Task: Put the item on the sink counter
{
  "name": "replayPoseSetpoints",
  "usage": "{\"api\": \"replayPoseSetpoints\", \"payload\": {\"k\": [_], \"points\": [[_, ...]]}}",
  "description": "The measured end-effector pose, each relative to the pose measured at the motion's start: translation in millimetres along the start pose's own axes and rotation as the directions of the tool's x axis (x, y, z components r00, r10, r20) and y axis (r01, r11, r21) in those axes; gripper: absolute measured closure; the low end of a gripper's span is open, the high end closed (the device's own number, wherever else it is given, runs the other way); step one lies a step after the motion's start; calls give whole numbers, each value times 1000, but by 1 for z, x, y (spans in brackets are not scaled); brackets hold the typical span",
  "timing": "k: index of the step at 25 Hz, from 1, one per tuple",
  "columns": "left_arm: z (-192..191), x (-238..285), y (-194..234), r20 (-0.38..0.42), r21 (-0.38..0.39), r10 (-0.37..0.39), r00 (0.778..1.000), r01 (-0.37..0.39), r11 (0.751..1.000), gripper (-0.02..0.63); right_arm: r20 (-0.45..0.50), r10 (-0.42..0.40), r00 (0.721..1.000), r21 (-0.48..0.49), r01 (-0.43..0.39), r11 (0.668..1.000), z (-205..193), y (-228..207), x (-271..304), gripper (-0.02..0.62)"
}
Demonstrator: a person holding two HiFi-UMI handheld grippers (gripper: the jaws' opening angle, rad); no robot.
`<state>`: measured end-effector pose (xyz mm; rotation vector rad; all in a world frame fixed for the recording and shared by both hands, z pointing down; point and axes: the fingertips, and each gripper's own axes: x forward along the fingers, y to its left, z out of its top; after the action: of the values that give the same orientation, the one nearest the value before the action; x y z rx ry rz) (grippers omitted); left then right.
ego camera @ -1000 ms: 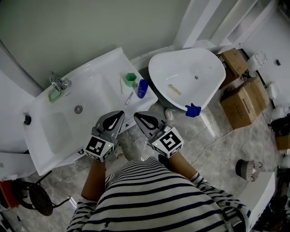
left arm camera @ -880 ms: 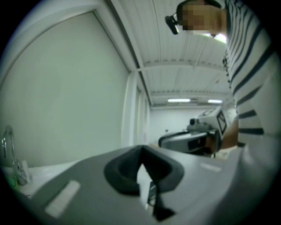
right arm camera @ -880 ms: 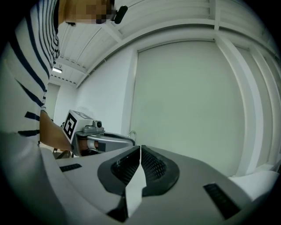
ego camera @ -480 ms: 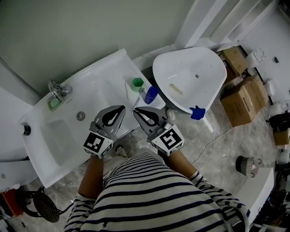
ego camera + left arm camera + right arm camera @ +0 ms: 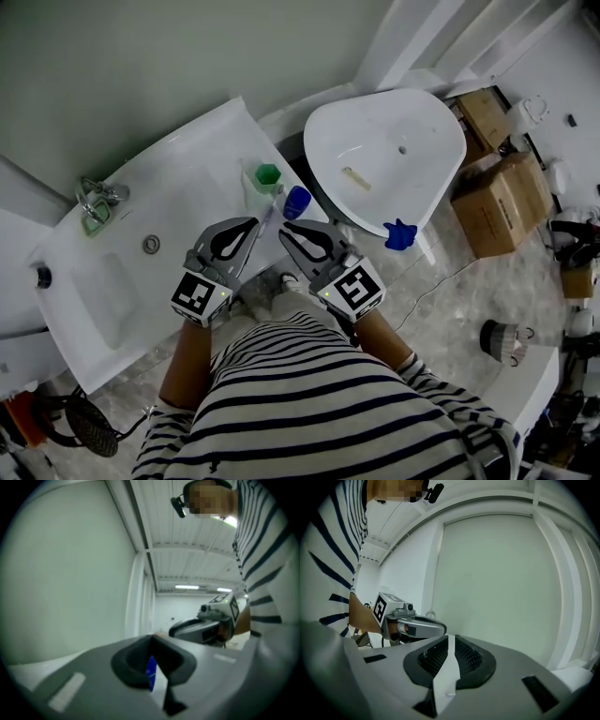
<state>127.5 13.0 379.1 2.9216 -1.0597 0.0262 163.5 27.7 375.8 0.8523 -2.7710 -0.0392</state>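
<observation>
Head view, person standing at the sink counter [image 5: 187, 202] with a two-jaw tool in each hand. The left gripper [image 5: 250, 225] and the right gripper [image 5: 285, 230] are held side by side over the counter's front edge. Both point toward 12 o'clock, where the counter's right end carries its small objects.

The left gripper's own view shows its jaws together at the tips with nothing between the pads. Only a sliver of blue from beyond shows through the gap behind the tips. The right gripper's jaws are likewise closed on nothing, with a pale strip of background showing in its slot.

A small green container [image 5: 269, 174] stands at 12 o'clock from the tips. A small blue container [image 5: 297, 201] stands just beside it at 1 o'clock. A thin pale stick [image 5: 265, 223], possibly a toothbrush, lies between the two tools. All three rest on the counter, clear of the bowl and its drain [image 5: 151, 246], which sits at 9 o'clock. The tap [image 5: 94, 199] is at 10 o'clock.

Which object is the task's item cannot be told. With both claws empty, it is probably one of these, already set down. A detached basin [image 5: 375, 141] sits at 2 o'clock.
</observation>
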Motion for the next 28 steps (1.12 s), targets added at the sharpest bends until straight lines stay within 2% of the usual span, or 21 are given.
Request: {"api": "replayPoseSetpoints", "payload": {"k": [4, 5, 7, 16, 21, 28], "points": [[7, 23, 4, -1, 5, 35, 999, -35, 999, 600, -12, 44, 999, -10, -44, 999, 1, -28, -3, 580], [7, 28, 6, -2, 4, 45, 999, -45, 999, 600, -16, 52, 999, -10, -52, 999, 1, -34, -3, 564], [7, 35, 9, -5, -2, 66, 998, -66, 998, 600, -25, 64, 998, -7, -64, 998, -1, -45, -1, 488], [-10, 53, 16, -46, -14, 125, 991, -125, 992, 600, -103, 77, 992, 3, -77, 997, -36, -77, 13, 383], [-23, 56, 18, -72, -25, 148, 986, -150, 988, 600, -195, 76, 978, 11, -75, 997, -68, -87, 22, 368], [-37, 61, 22, -108, -30, 170, 979, -174, 984, 600, -267, 114, 957, 30, -110, 994, -104, -94, 33, 367]]}}
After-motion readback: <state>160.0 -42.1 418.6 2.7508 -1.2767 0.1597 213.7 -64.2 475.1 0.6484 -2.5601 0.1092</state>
